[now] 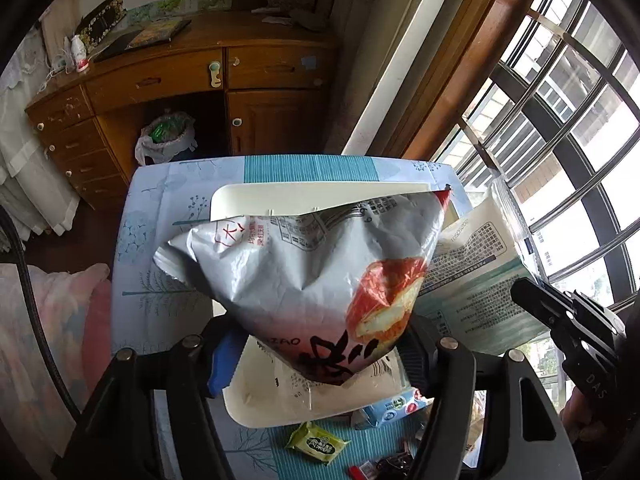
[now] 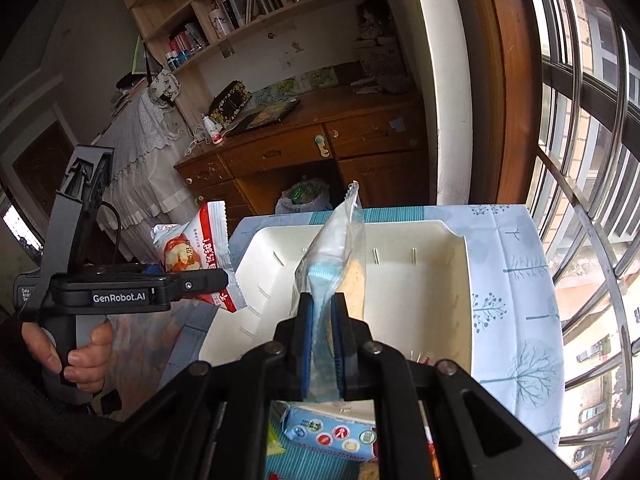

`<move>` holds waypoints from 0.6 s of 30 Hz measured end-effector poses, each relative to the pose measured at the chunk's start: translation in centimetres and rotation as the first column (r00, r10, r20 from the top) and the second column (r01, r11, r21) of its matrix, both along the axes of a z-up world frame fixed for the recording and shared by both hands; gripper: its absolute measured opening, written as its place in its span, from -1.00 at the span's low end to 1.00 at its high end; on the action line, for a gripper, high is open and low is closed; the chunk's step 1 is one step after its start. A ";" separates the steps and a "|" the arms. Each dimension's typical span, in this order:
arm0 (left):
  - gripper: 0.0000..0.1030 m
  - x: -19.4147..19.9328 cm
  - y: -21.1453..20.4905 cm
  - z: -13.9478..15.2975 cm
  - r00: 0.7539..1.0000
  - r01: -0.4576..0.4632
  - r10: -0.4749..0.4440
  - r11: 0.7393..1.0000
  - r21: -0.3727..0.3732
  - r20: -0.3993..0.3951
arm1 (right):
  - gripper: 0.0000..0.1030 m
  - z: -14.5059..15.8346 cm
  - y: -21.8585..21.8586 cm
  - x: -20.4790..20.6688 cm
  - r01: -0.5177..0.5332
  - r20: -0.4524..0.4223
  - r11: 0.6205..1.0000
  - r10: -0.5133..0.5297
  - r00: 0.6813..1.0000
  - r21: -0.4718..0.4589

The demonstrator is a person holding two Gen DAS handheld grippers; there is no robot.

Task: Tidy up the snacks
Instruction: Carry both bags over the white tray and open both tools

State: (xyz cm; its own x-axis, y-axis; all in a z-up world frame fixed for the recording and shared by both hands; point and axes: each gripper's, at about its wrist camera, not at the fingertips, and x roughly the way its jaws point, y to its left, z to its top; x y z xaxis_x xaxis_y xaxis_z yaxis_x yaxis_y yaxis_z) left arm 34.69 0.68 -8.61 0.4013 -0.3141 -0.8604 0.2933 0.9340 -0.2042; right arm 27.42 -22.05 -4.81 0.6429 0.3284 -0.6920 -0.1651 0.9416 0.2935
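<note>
My left gripper [image 1: 316, 354] is shut on a grey-and-red snack bag [image 1: 316, 264] and holds it above the white tray [image 1: 256, 200]. From the right wrist view the same gripper [image 2: 200, 284] and bag [image 2: 196, 256] hang left of the tray [image 2: 420, 300]. My right gripper [image 2: 322, 344] is shut on a pale blue clear snack packet [image 2: 340, 256], held upright over the tray's near side. That packet also shows in the left wrist view [image 1: 476, 276] at right, with the right gripper's body [image 1: 568, 320] beside it.
The tray lies on a blue tree-print tablecloth [image 2: 516, 280]. A green snack pack [image 1: 318, 442], a blue packet [image 2: 332, 432] and small red items [image 1: 360, 470] lie near the table's front. A wooden desk [image 1: 200, 80] stands behind; window bars [image 1: 560, 120] at right.
</note>
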 end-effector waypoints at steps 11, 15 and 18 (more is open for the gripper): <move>0.73 0.6 0.4 -0.7 1.000 -0.018 0.018 1.000 0.006 -0.011 | -0.61 -2.0 0.7 3.3 0.039 -0.040 0.992 -0.044 0.998 -0.123; 0.73 0.2 0.9 -0.3 1.000 -0.025 0.025 1.000 -0.004 -0.009 | -0.22 -1.8 1.2 3.0 0.040 -0.039 0.992 -0.045 0.998 -0.121; 0.73 -0.4 1.4 0.4 1.000 -0.025 0.025 1.000 -0.018 0.004 | -0.21 -1.3 1.5 2.7 0.045 -0.032 0.991 -0.049 0.998 -0.128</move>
State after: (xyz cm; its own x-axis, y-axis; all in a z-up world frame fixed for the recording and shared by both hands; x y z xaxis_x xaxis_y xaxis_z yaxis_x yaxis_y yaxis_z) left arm 34.27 2.09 -8.19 0.4129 -0.3191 -0.8531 0.2707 0.9373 -0.2196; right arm 30.07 -20.55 -6.15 0.6302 0.2061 -0.7486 -0.1116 0.9782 0.1753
